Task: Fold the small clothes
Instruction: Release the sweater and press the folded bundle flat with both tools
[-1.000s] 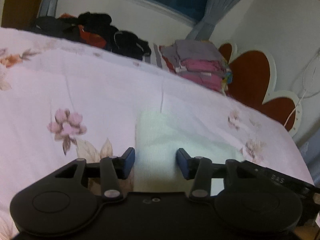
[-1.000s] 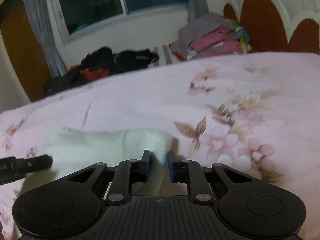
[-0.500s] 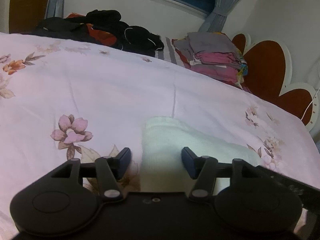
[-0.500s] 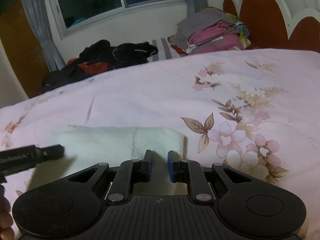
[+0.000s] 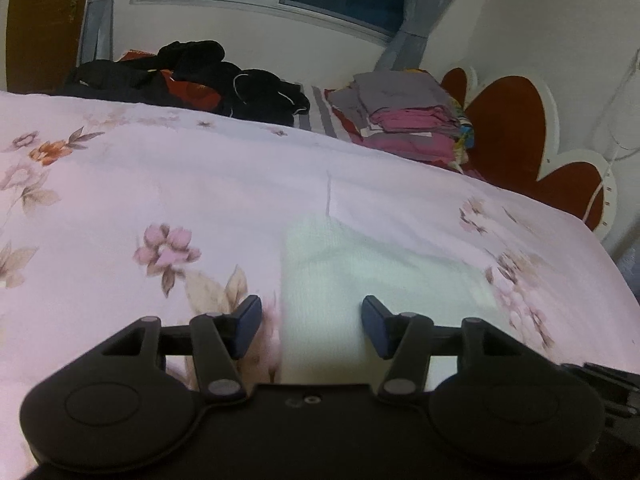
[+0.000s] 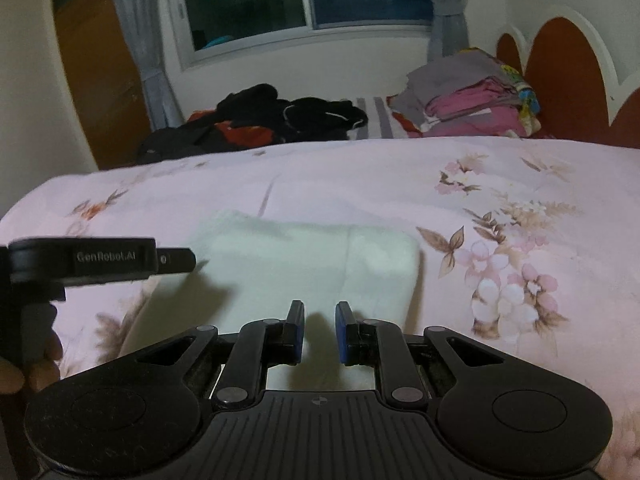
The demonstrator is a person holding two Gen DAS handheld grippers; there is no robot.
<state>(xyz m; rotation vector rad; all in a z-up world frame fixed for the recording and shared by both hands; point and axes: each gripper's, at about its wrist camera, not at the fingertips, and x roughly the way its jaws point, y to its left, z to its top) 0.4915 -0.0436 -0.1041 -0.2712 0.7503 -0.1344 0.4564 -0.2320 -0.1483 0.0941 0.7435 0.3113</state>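
A small white cloth point(image 5: 360, 276) lies folded flat on the pink floral bedspread point(image 5: 180, 184). It also shows in the right wrist view point(image 6: 296, 256). My left gripper point(image 5: 312, 326) is open and empty, its blue pads spread over the cloth's near left end. My right gripper point(image 6: 318, 330) is open by a narrow gap and holds nothing, just above the cloth's near edge. The left gripper's body point(image 6: 100, 260) shows at the left of the right wrist view.
A stack of folded pink and grey clothes point(image 5: 408, 120) sits at the far side by the red headboard point(image 5: 512, 128). A pile of black and red clothes point(image 5: 188, 76) lies at the far left under the window. The bedspread point(image 6: 500, 200) stretches right.
My right gripper has let go of the cloth's edge, opened slightly and drawn back. The cloth now lies flat. My left gripper has stayed open and shifted little.
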